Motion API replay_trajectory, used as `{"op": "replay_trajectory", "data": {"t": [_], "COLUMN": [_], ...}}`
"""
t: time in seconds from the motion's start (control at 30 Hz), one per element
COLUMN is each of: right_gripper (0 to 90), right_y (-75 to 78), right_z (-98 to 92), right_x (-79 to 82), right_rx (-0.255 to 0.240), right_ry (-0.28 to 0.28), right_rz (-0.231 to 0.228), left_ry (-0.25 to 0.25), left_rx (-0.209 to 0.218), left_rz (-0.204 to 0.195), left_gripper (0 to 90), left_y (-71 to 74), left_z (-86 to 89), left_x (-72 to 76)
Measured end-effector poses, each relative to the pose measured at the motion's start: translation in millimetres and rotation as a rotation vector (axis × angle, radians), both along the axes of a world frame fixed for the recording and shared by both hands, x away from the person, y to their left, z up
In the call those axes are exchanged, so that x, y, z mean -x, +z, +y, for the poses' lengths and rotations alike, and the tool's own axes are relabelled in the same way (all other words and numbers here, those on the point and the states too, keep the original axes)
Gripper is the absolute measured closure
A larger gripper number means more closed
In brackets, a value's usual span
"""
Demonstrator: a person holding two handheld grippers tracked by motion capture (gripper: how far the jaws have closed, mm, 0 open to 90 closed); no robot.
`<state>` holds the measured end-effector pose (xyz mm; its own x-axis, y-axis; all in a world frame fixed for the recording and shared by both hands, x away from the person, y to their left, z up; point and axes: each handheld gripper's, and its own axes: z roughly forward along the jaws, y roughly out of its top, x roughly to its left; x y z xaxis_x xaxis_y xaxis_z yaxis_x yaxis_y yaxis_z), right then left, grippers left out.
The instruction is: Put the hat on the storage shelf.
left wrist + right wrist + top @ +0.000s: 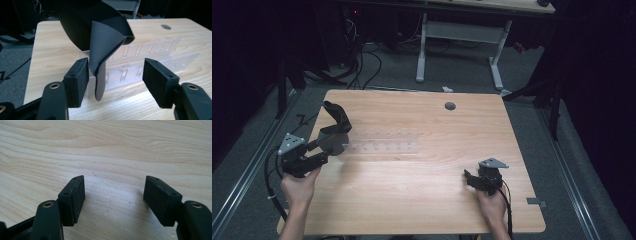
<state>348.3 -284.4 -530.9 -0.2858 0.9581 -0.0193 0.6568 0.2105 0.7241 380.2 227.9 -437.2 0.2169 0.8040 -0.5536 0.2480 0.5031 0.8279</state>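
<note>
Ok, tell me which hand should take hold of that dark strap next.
Left. The left gripper already has the dark strap hanging between its open jaws by the clear rack. The right gripper sits open, far across the table.

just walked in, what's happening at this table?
A person works at a wooden table with a gripper in each hand. The left gripper is open around the hanging end of a black strap, which is draped over a clear slotted rack; the strap sits beside one of the fingers, not clamped. The right gripper is open with nothing between its fingers, low over bare wood near the table's right front.
</note>
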Motion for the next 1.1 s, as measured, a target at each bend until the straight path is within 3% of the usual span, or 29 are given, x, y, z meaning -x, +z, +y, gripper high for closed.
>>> {"op": "replay_trajectory", "data": {"t": [0.43, 0.57, 0.9, 1.1], "right_gripper": [34.0, 34.1, 34.1, 34.1], "right_y": [0.0, 0.0, 0.0, 0.0], "right_z": [0.2, 0.2, 0.3, 0.4], "right_x": [0.1, 0.1, 0.2, 0.4], "right_rx": [-0.001, -0.001, -0.001, 0.000], "right_ry": [0.000, 0.000, 0.000, 0.001], "right_rz": [0.000, 0.000, 0.000, -0.001], "left_ry": [0.004, -0.011, -0.066, -0.143], "left_rx": [0.000, -0.036, -0.034, -0.053], "left_rz": [-0.013, -0.035, -0.043, -0.057], "left_gripper": [38.6, 43.0, 46.8, 49.8], "left_y": [3.2, 5.7, 4.1, 1.5], "left_z": [-7.7, -14.0, -32.0, -44.7], "left_x": [18.7, 27.7, 39.4, 45.7]}}
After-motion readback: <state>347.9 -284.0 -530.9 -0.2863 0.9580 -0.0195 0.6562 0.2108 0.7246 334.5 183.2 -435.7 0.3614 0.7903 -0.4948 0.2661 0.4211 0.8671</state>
